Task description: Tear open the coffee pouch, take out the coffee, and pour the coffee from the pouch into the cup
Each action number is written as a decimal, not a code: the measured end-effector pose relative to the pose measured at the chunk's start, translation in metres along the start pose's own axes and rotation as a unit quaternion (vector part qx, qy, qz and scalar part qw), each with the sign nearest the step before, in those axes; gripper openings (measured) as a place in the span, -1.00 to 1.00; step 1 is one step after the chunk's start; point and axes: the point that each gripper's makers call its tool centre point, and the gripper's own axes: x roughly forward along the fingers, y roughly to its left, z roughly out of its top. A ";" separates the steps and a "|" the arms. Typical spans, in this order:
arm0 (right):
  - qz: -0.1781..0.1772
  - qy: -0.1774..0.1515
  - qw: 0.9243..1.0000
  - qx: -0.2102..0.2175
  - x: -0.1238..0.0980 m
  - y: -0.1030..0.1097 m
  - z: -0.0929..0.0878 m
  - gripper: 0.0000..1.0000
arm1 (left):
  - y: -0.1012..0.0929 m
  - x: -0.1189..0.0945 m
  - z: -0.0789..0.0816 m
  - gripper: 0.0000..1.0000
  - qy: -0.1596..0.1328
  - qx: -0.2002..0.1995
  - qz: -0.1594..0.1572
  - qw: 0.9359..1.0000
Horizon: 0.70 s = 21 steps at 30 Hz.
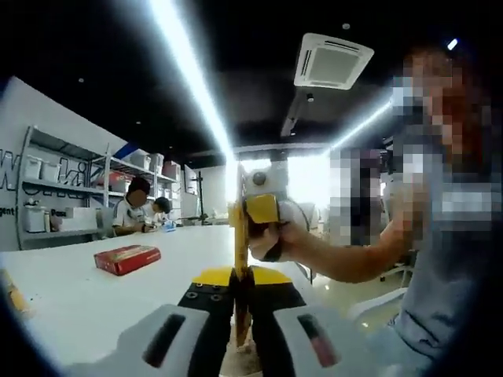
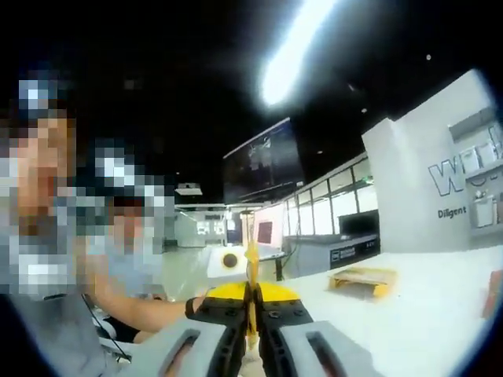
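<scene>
in the left gripper view, the left gripper (image 1: 242, 302) rises from the bottom edge with its two jaws pressed together on the lower edge of a thin yellow coffee pouch (image 1: 239, 236), which stands edge-on and upright above the white table (image 1: 71, 294). at the top of the pouch, the right gripper (image 1: 253, 206) comes in from the right, carried by a person's hand (image 1: 277, 239), and it sits against the pouch's upper part; whether its jaws are clamped cannot be told from this view. on the table, to the left of the pouch, lies a red box (image 1: 126, 258), well apart from it. behind the box, two seated people (image 1: 138, 208) are at the far end of the table, with wall shelves (image 1: 59, 188) beyond them. in the right gripper view, the right gripper (image 2: 251, 314) has its jaws closed on the same yellow pouch (image 2: 251, 271), seen as a narrow vertical strip between them. to the right of the pouch, a flat yellow tray (image 2: 363, 280) rests on the white table (image 2: 424, 314). a person's forearm (image 2: 134, 310) reaches toward the pouch from the left.
</scene>
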 end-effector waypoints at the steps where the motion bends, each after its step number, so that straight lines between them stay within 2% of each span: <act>1: 0.002 -0.004 1.000 0.004 0.000 0.000 0.002 -0.93 | 0.002 -0.001 0.000 -0.63 -0.002 -0.002 0.002 1.000; 9: 0.003 0.002 1.000 -0.006 0.000 -0.003 -0.002 -0.92 | 0.007 -0.004 -0.004 -0.63 -0.002 -0.007 0.008 1.000; 13: 0.011 0.008 1.000 -0.018 0.003 0.003 -0.005 -0.91 | 0.006 -0.005 -0.006 -0.74 -0.006 -0.019 -0.002 1.000; 16: 0.012 0.012 1.000 -0.021 0.004 0.003 -0.006 -0.90 | 0.020 -0.015 -0.004 -0.80 -0.014 -0.026 -0.008 1.000; 21: 0.012 0.015 1.000 -0.017 0.003 0.000 -0.007 -0.87 | 0.028 -0.020 -0.003 -0.87 -0.013 -0.018 -0.009 1.000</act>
